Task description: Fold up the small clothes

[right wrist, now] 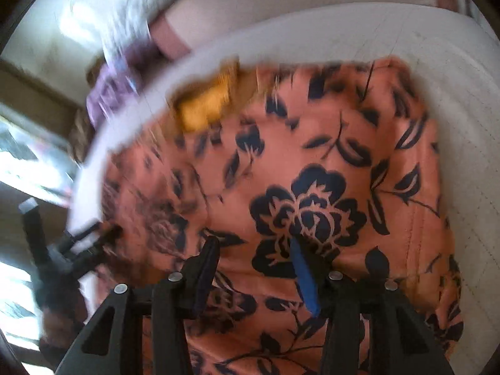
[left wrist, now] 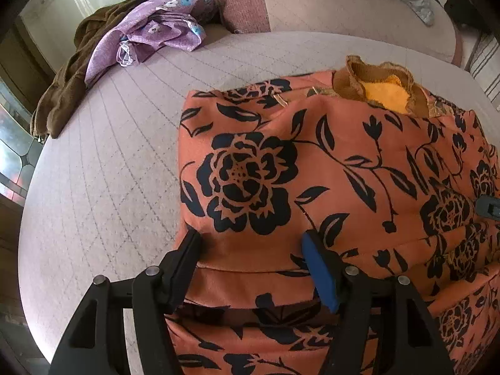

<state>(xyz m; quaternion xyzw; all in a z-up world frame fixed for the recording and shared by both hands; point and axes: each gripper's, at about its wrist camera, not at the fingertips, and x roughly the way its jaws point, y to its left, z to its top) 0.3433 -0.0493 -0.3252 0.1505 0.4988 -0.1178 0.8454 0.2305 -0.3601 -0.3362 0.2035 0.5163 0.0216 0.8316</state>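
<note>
One orange garment with black flower print lies on the quilted pale bed; two more clothes, purple floral and brown, lie well apart. Left gripper and right gripper, both spread wide, press onto the orange fabric, pinching nothing.

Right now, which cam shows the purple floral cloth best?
Left wrist view: the purple floral cloth is sharp, crumpled at the far edge of the bed, lying over a brown garment. The right wrist view shows it only as a purple motion-blurred smear at upper left.
</note>
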